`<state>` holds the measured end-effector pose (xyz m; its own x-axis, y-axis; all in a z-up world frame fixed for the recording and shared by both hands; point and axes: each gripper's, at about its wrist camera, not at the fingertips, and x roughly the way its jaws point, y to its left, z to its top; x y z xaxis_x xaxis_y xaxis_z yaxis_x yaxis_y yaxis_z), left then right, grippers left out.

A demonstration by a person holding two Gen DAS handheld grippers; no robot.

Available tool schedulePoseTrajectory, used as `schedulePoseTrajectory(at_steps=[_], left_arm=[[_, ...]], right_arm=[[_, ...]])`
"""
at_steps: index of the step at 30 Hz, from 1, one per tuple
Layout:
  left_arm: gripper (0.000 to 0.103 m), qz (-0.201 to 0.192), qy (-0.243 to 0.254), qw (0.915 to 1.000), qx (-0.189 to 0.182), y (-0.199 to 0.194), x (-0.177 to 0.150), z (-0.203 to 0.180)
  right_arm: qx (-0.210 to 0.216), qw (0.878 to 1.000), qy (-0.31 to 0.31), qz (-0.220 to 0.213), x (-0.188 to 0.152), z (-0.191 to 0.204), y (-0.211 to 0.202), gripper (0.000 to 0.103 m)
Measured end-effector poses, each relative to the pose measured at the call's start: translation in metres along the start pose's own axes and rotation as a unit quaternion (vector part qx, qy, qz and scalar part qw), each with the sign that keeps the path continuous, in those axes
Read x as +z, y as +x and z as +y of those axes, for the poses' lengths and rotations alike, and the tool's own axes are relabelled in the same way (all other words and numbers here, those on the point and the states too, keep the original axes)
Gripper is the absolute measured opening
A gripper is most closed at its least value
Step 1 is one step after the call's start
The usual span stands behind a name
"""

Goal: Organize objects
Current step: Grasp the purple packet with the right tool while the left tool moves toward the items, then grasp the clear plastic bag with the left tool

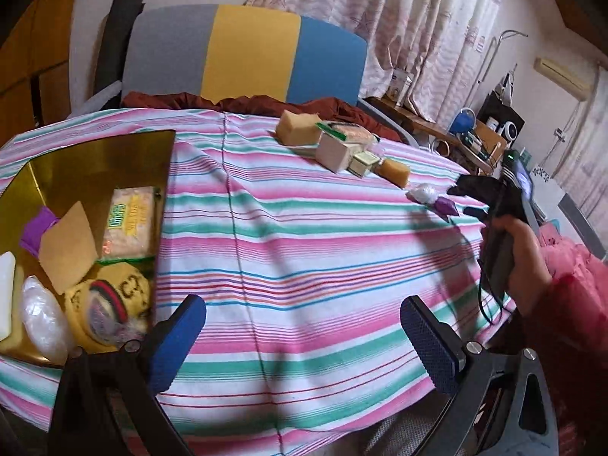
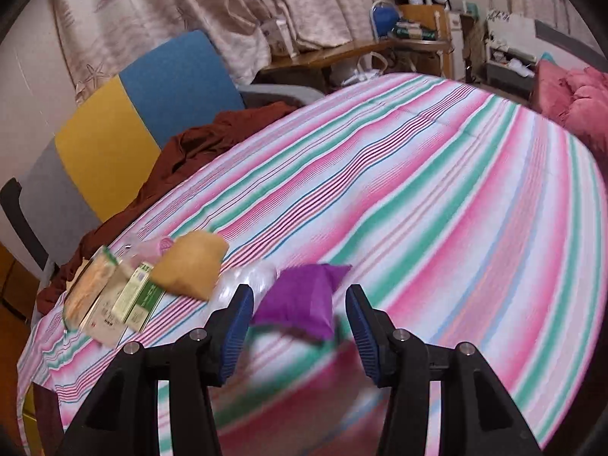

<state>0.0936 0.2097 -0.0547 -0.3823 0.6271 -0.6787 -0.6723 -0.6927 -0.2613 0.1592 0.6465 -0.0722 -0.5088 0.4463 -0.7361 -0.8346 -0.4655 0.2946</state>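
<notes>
Blurred by motion in the right wrist view: near cloth (image 2: 304, 391), purple pouch (image 2: 304, 304), clear bag (image 2: 254, 279) partly behind a finger. Print on boxes (image 2: 133, 300) unreadable. Gold box (image 1: 95, 159) cut off at the left edge; white block (image 1: 5, 296) inside cropped. Shelf clutter (image 1: 475, 140) too small to identify.

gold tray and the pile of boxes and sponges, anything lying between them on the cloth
Nothing: in the left wrist view the striped cloth between the gold tray and the pile of boxes and sponges is bare.
</notes>
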Motion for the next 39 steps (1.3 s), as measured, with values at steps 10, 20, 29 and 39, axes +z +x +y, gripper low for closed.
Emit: schedulePoseTrajectory(at_steps=[10,20,29,39], left_arm=[[0.103,0.021,0.020,0.9996,0.003,0.018,0.002,-0.018],[0.103,0.022,0.050,0.9982,-0.025,0.062,0.043,-0.067],[0.103,0.015,0.090,0.9954,-0.030,0.137,0.094,-0.133],[0.096,0.010,0.190,0.9813,-0.031,0.226,0.132,-0.208]], right_arm=[[0.013,0.998,-0.061,0.016,-0.005,-0.005,0.028,0.035],[0.019,0.998,-0.048,-0.024,-0.017,-0.027,0.004,0.029],[0.007,0.994,-0.041,-0.096,-0.021,-0.030,-0.014,0.029],[-0.014,0.987,-0.004,-0.160,-0.025,-0.045,-0.031,0.029]])
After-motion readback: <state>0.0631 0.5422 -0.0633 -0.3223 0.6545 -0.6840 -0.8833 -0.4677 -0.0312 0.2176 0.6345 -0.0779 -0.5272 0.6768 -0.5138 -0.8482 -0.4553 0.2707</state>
